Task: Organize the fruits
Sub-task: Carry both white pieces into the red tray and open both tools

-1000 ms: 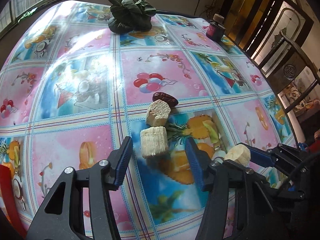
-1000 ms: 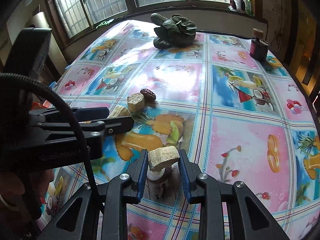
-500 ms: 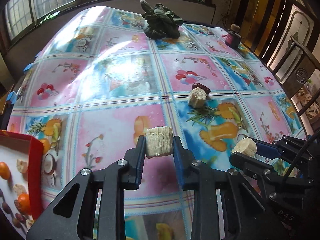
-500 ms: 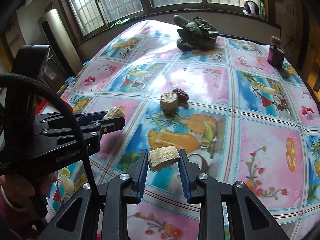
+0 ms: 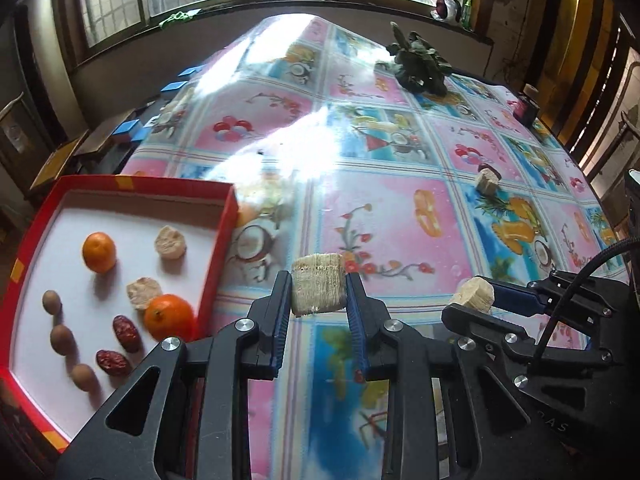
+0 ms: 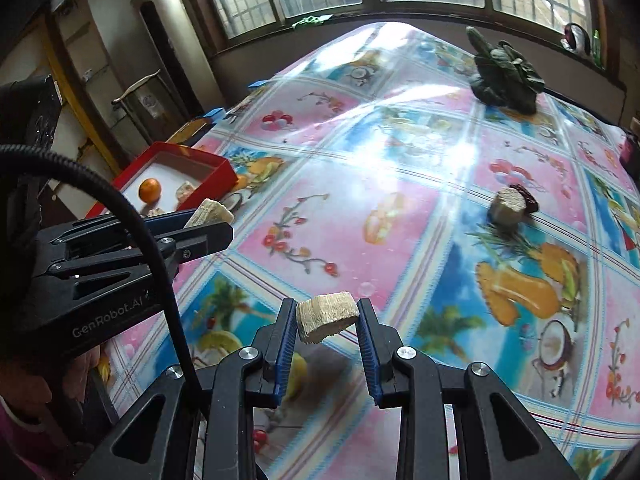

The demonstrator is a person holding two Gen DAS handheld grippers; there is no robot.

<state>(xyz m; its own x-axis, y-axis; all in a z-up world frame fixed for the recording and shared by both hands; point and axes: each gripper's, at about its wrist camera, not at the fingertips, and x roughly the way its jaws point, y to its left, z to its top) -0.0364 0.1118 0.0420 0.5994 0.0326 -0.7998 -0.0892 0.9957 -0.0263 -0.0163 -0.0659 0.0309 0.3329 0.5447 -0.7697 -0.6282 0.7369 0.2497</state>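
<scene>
Sugarcane chunks (image 5: 317,289) (image 6: 327,317) clamped in both grippers, nr red tray (image 5: 218,240).

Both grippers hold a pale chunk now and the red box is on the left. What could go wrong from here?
1. The right gripper holds its pale chunk tilted and near the jaw tips, so it may slip out.
2. The red box already holds oranges, red dates and other chunks; a dropped piece may knock them.
3. The left gripper and the right one are close together and may collide over the box.
</scene>
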